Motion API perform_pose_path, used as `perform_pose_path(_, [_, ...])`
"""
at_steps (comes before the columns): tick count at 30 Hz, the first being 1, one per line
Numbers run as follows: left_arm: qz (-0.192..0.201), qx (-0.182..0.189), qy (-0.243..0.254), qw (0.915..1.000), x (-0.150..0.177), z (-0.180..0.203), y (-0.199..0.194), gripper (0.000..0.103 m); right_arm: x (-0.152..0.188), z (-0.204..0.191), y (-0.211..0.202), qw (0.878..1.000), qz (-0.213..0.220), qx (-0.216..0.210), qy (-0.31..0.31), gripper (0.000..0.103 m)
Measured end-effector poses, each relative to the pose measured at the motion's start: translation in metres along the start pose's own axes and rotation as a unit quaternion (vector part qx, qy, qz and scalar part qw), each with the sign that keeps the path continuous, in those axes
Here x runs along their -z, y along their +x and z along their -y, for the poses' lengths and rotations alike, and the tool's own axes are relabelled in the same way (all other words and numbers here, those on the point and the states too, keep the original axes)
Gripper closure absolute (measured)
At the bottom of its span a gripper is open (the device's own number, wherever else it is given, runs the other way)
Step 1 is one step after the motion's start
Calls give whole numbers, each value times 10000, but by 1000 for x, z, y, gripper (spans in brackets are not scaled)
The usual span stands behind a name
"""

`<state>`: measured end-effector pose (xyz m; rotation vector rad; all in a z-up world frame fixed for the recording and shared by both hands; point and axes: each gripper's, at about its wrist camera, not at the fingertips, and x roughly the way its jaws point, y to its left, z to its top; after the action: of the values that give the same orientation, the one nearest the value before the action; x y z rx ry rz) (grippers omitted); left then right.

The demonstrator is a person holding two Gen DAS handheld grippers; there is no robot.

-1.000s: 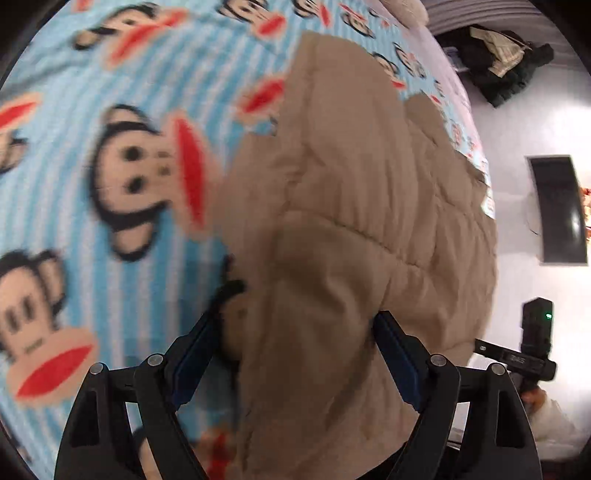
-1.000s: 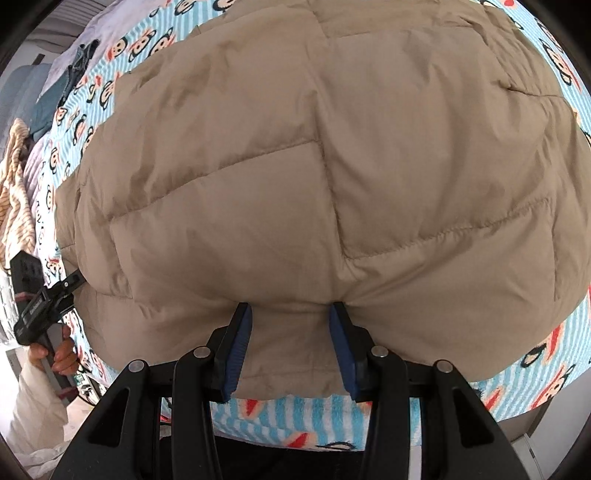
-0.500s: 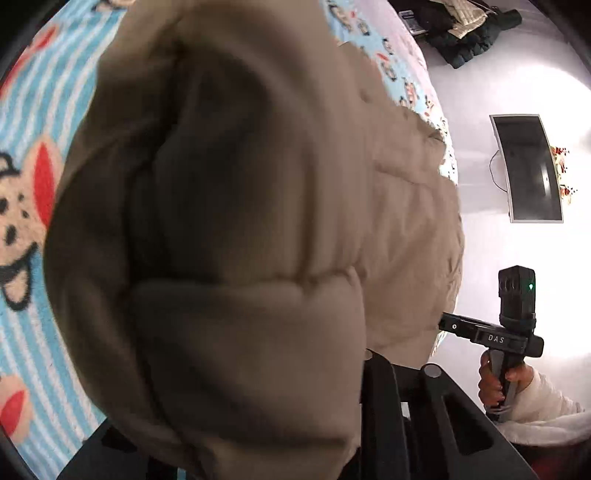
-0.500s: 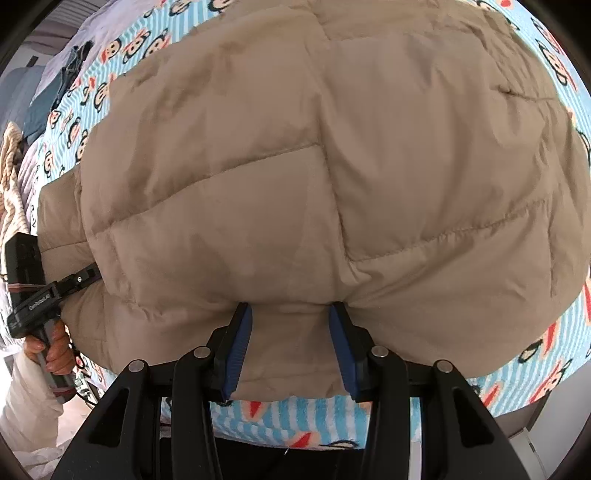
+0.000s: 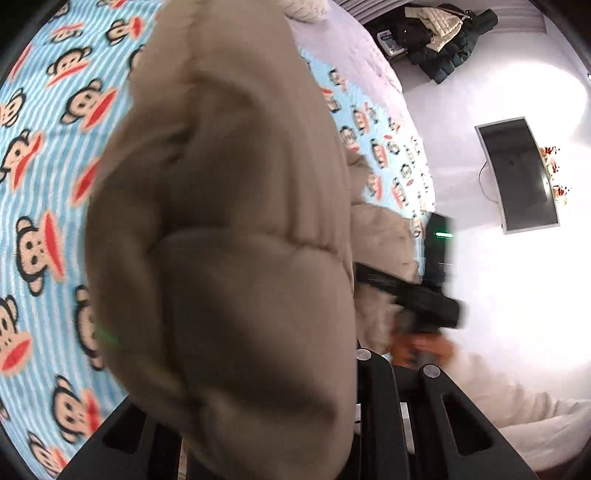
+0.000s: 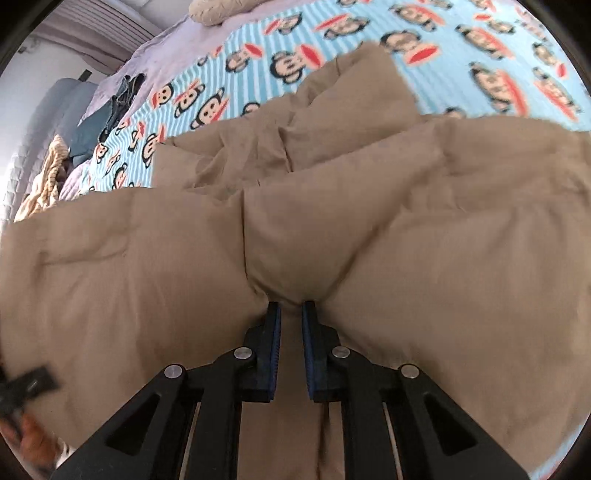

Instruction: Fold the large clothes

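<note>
A tan quilted puffer jacket (image 6: 369, 229) lies on a bed with a blue striped monkey-print blanket (image 6: 480, 44). My right gripper (image 6: 291, 314) is shut on the jacket's near edge, the fabric bunched between its blue pads. In the left wrist view a thick bundle of the same jacket (image 5: 229, 240) hangs in front of the camera and covers my left gripper's fingertips; only the black arms show at the bottom, so its state is hidden. The right gripper's body (image 5: 424, 295) appears blurred at the right of that view.
Dark clothes (image 6: 118, 99) and a striped garment (image 6: 44, 181) lie at the bed's far left. A pillow (image 6: 221, 9) sits at the head. A dark coat pile (image 5: 439, 40) and a monitor (image 5: 521, 173) stand off the bed.
My right gripper has closed on the jacket's edge and lifted it, folding the hem forward. My left gripper has raised its bundle of jacket, and the two grippers have come closer together.
</note>
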<state>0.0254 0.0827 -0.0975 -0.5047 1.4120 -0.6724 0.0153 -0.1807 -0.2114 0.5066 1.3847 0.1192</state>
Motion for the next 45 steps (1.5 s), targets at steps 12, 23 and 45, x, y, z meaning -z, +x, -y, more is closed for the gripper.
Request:
perform_pose_path(12, [-213,-512,453,9974,-21,137,83,76,-10,53,43,9879,-221,-1289,835,103])
perform_pose_path(23, [-531,-620,916,9924,-12,181,115,42,-10,81,-19,9888,-156,-1189,891,98])
perform_pose_path(45, [-1468,405,1360,9789,-23,219,288,26,128,225,-209,9656,1424,-1075,1889,33])
